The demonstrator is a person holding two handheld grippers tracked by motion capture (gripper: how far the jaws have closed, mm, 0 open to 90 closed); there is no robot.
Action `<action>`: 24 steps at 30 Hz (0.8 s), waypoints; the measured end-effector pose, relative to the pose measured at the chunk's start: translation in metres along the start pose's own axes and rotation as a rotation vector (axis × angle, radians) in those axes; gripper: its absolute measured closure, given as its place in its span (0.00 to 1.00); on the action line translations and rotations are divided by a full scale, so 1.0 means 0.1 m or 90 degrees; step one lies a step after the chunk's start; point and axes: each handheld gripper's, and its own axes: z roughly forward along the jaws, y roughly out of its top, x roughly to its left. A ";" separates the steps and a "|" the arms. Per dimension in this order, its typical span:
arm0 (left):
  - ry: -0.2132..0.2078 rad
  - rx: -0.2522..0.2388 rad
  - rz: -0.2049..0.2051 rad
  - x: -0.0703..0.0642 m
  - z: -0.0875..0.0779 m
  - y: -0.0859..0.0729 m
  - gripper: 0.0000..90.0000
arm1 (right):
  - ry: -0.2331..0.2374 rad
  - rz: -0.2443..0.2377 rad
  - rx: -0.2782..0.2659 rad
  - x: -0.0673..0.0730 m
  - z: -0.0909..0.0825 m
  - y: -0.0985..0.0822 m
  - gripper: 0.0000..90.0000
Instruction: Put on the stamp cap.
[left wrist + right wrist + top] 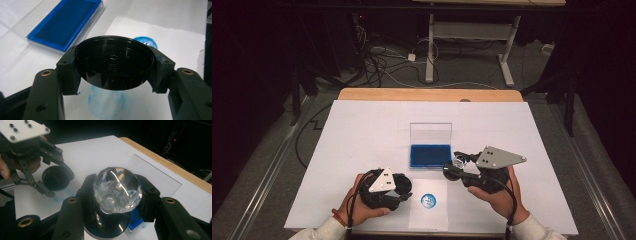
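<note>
Your left gripper (113, 72) is clamped on the black round cap (113, 62), held hollow side up above the paper sheet (428, 212) and its blue print (428, 201). Your right gripper (117, 195) is clamped on the stamp's clear knob (117, 188) beside the blue ink pad (430, 155), probably so that the two parts can be joined. No lettering is legible.

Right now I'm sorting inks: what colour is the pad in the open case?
Deep blue; the ink pad shows best in the left gripper view.
</note>
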 end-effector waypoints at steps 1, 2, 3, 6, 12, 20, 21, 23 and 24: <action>-0.002 -0.001 0.004 -0.01 0.02 0.02 0.41 | 0.003 -0.002 0.000 0.02 0.02 0.01 0.63; -0.007 -0.003 0.008 -0.03 0.03 0.03 0.40 | 0.008 -0.003 0.000 0.04 0.04 0.01 0.63; -0.011 -0.006 0.013 -0.04 0.04 0.05 0.41 | 0.013 -0.004 -0.002 0.06 0.05 0.02 0.63; -0.016 -0.010 0.013 -0.07 0.08 0.09 0.40 | 0.031 -0.003 -0.003 0.11 0.11 0.04 0.63; -0.028 -0.022 0.005 -0.10 0.14 0.14 0.41 | 0.055 0.000 -0.002 0.21 0.24 0.04 0.63; -0.045 -0.042 -0.003 -0.16 0.18 0.21 0.41 | 0.077 -0.002 -0.002 0.32 0.37 0.05 0.63; -0.047 -0.044 -0.001 -0.17 0.19 0.21 0.41 | 0.081 -0.003 -0.001 0.33 0.39 0.04 0.63; -0.048 -0.048 -0.002 -0.18 0.19 0.22 0.41 | 0.083 -0.004 -0.001 0.35 0.41 0.05 0.63; -0.050 -0.051 -0.005 -0.17 0.20 0.23 0.41 | 0.086 -0.005 -0.001 0.36 0.42 0.05 0.63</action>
